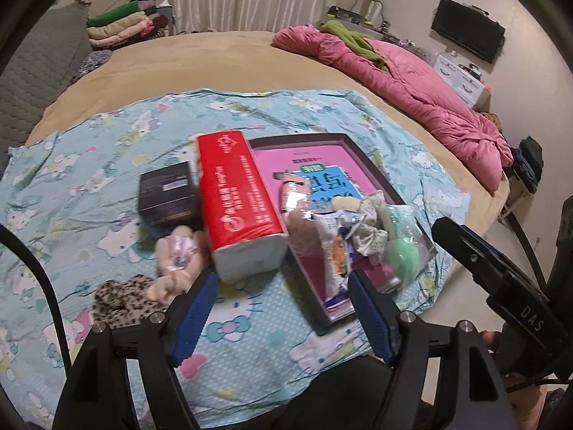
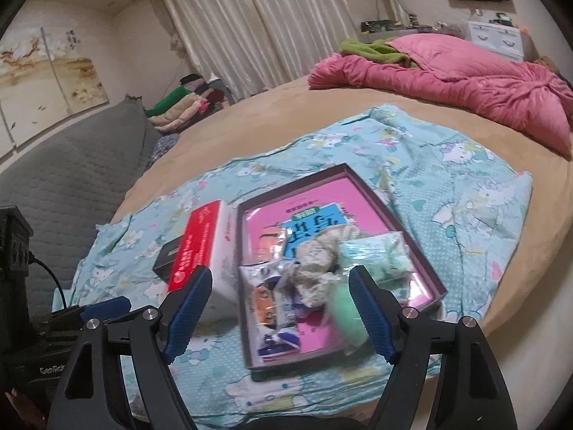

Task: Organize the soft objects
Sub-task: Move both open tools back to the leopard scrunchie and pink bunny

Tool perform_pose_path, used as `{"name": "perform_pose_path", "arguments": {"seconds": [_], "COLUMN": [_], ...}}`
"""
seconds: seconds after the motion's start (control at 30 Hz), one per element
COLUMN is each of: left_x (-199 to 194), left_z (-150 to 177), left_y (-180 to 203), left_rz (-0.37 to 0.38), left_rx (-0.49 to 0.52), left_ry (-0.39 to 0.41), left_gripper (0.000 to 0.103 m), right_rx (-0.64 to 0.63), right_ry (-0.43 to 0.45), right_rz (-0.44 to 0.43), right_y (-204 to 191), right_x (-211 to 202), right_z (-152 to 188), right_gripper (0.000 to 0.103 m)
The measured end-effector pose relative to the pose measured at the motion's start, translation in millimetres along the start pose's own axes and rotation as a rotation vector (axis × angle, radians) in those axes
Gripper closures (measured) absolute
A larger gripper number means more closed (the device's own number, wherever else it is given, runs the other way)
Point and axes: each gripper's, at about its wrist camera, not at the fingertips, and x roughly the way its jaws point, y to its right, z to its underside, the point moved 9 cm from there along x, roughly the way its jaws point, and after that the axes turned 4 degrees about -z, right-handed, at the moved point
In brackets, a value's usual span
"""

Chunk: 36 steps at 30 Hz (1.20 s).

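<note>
A dark shallow box (image 1: 361, 154) (image 2: 422, 265) with a pink lining lies on a Hello Kitty cloth on the bed. It holds a floral scrunchie (image 1: 369, 233) (image 2: 318, 272), a green puff (image 1: 404, 254) (image 2: 347, 308), small packets (image 1: 336, 251) (image 2: 272, 301) and a blue packet (image 2: 315, 229). A red tissue pack (image 1: 240, 197) (image 2: 200, 247) lies left of the box. A pink plush (image 1: 179, 254) and a leopard scrunchie (image 1: 125, 297) lie left of it. My left gripper (image 1: 283, 308) is open and empty above the cloth. My right gripper (image 2: 281, 304) is open and empty above the box.
A black box (image 1: 168, 193) (image 2: 168, 258) sits behind the tissue pack. A pink quilt (image 1: 412, 86) (image 2: 465, 86) and a green cloth (image 1: 354, 39) lie at the far right of the bed. Folded clothes (image 1: 125, 25) are stacked at the back left. The right gripper's body (image 1: 501, 279) is at the right.
</note>
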Motion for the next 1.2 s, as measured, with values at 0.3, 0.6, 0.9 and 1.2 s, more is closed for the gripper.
{"name": "perform_pose_path", "arguments": {"seconds": [0.3, 0.6, 0.9, 1.2], "left_x": [-19.7, -33.1, -11.1, 30.4], "left_z": [5.5, 24.4, 61.2, 80.1], "left_y": [-36.2, -102.6, -170.9, -198.5], "left_rz": [-0.027, -0.078, -0.130, -0.105], "left_rx": [-0.048, -0.152, -0.266, -0.346], "left_ry": [0.018, 0.012, -0.062, -0.124], "left_gripper": [0.028, 0.025, 0.025, 0.025], "right_rx": [-0.059, -0.107, -0.128, -0.154], "right_ry": [-0.032, -0.066, -0.137, -0.246], "right_rz": [-0.048, -0.084, -0.122, -0.135], "right_y": [-41.9, -79.3, -115.1, -147.9], "right_x": [4.2, 10.6, 29.7, 68.3], "right_z": [7.3, 18.6, 42.6, 85.4], "right_gripper": [0.023, 0.022, 0.022, 0.022]}}
